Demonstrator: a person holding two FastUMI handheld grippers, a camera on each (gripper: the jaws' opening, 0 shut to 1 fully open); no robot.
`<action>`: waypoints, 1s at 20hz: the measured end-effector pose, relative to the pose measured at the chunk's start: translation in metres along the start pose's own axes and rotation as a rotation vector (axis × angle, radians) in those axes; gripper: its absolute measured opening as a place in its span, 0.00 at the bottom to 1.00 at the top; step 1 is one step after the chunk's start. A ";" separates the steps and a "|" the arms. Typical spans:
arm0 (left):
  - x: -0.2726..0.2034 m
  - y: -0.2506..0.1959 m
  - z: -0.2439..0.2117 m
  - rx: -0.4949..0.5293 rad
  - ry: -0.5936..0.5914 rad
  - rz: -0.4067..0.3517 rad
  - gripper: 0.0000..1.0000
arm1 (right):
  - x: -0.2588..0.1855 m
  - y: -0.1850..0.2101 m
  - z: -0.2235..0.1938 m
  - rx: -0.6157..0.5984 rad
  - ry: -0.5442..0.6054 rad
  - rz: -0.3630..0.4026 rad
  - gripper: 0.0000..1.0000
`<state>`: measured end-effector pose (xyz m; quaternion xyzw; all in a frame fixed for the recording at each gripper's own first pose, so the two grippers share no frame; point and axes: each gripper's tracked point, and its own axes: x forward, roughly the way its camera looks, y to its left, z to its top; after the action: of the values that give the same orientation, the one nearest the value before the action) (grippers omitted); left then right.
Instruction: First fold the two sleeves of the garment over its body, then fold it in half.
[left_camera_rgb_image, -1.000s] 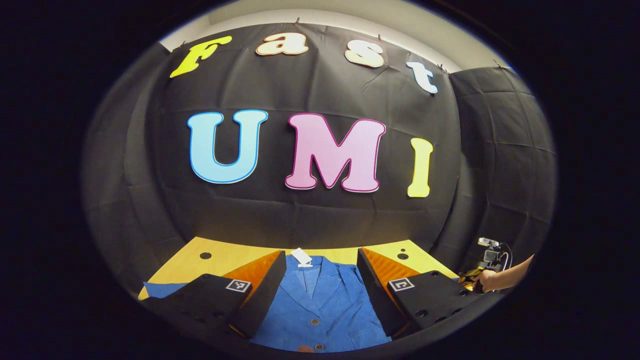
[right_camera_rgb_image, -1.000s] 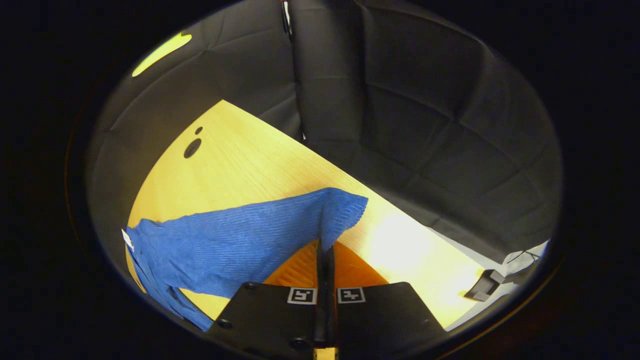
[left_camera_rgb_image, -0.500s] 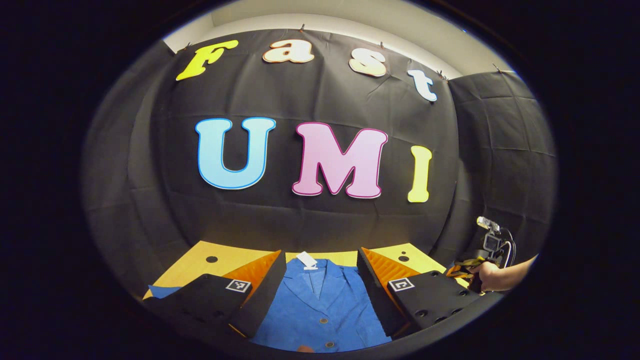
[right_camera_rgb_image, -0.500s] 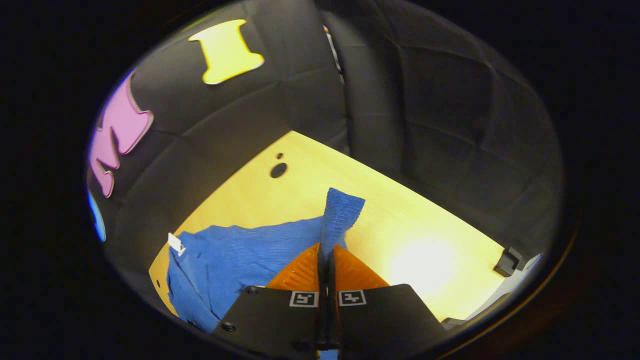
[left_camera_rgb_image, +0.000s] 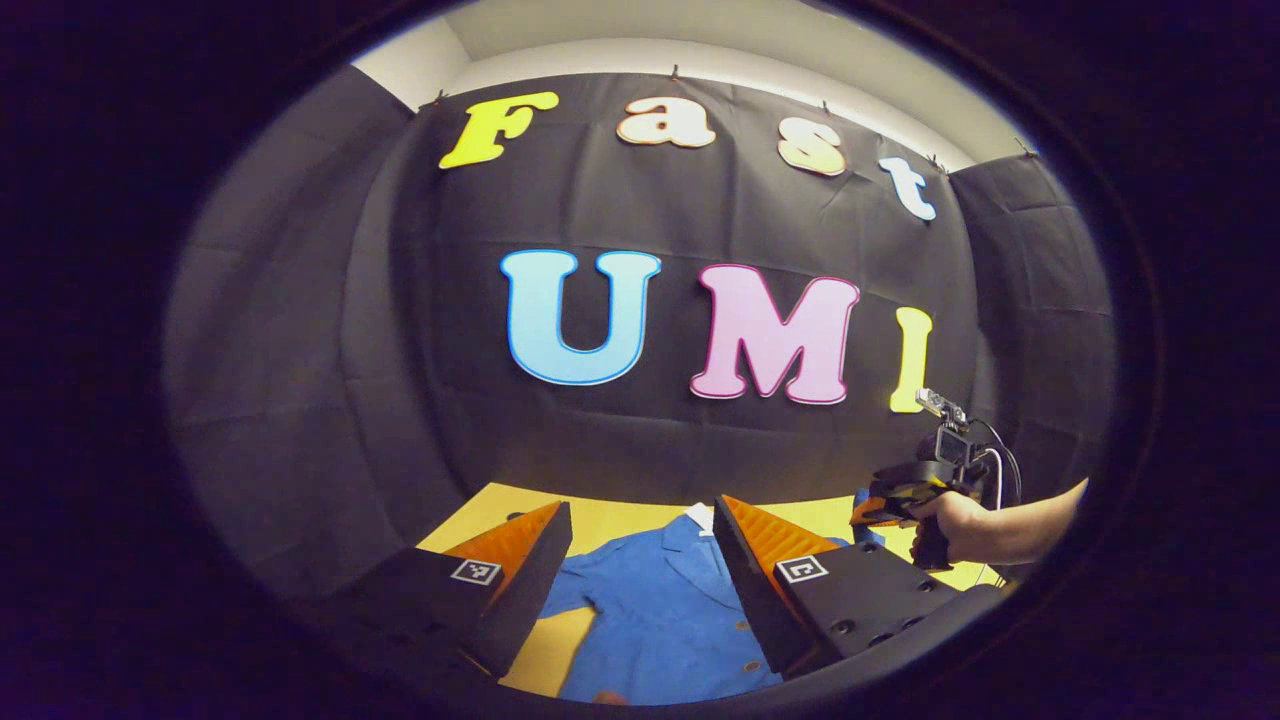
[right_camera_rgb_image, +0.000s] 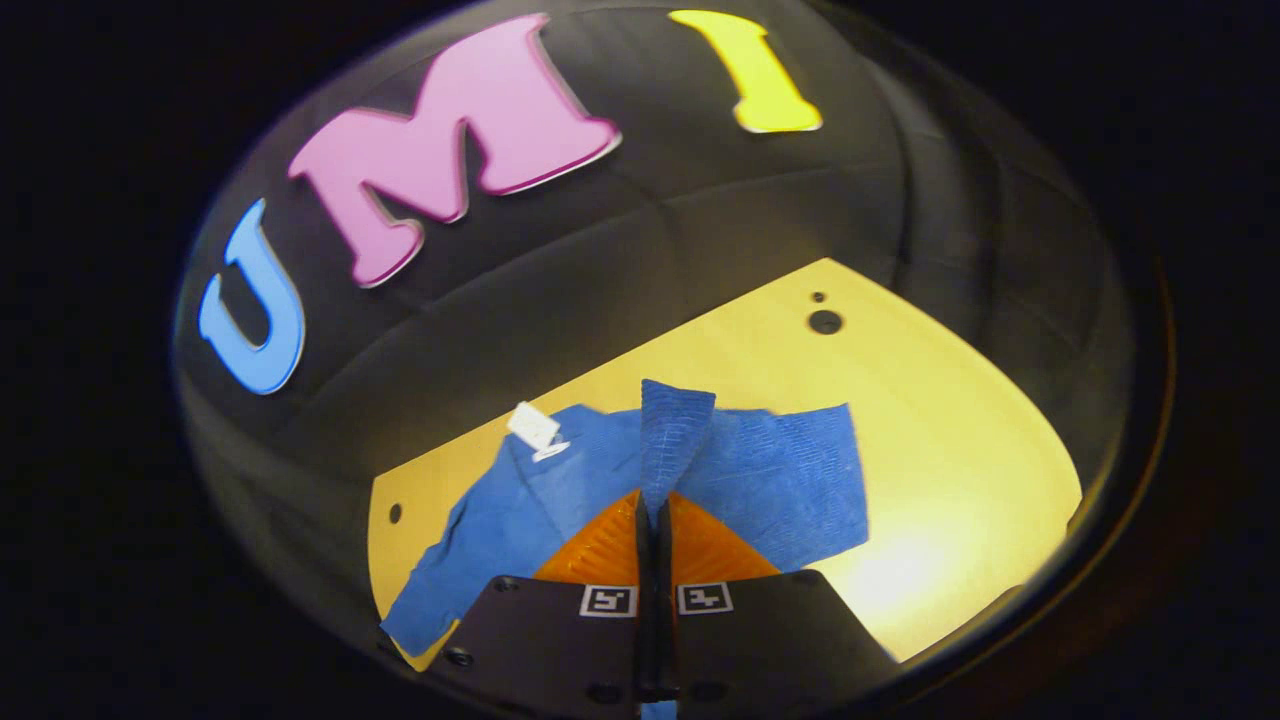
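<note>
Fingers (right_camera_rgb_image: 664, 520) of right gripper (right_camera_rgb_image: 652, 520) pinch the garment's (right_camera_rgb_image: 780, 480) sleeve (right_camera_rgb_image: 674, 430), apparently lifted; left gripper's (left_camera_rgb_image: 640, 550) spread wide.

The blue jacket (right_camera_rgb_image: 780, 480) is a woven cloth with a fine ribbed texture, matt, with small round buttons (left_camera_rgb_image: 745, 626) down its front and a white paper tag (right_camera_rgb_image: 533, 428) at the collar. The desk (right_camera_rgb_image: 960, 450) is pale wood with a straight grain and a smooth, slightly glossy finish that throws back the lamp. The booth wall (left_camera_rgb_image: 300, 350) is matt, creased black cloth.
</note>
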<state>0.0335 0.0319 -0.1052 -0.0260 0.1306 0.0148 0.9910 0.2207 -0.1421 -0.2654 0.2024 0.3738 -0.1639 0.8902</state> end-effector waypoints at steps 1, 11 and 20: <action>-0.005 0.020 -0.006 -0.011 0.009 0.042 0.82 | 0.007 0.032 -0.017 -0.036 0.019 0.027 0.00; -0.032 0.209 -0.066 -0.167 0.104 0.383 0.82 | 0.071 0.238 -0.184 -0.397 0.169 0.121 0.42; 0.062 0.290 -0.189 -0.389 0.473 0.369 0.80 | 0.003 0.185 -0.090 -0.478 -0.221 0.158 1.00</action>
<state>0.0345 0.3128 -0.3170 -0.1927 0.3537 0.2116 0.8905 0.2507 0.0609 -0.2813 -0.0040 0.2856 -0.0223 0.9581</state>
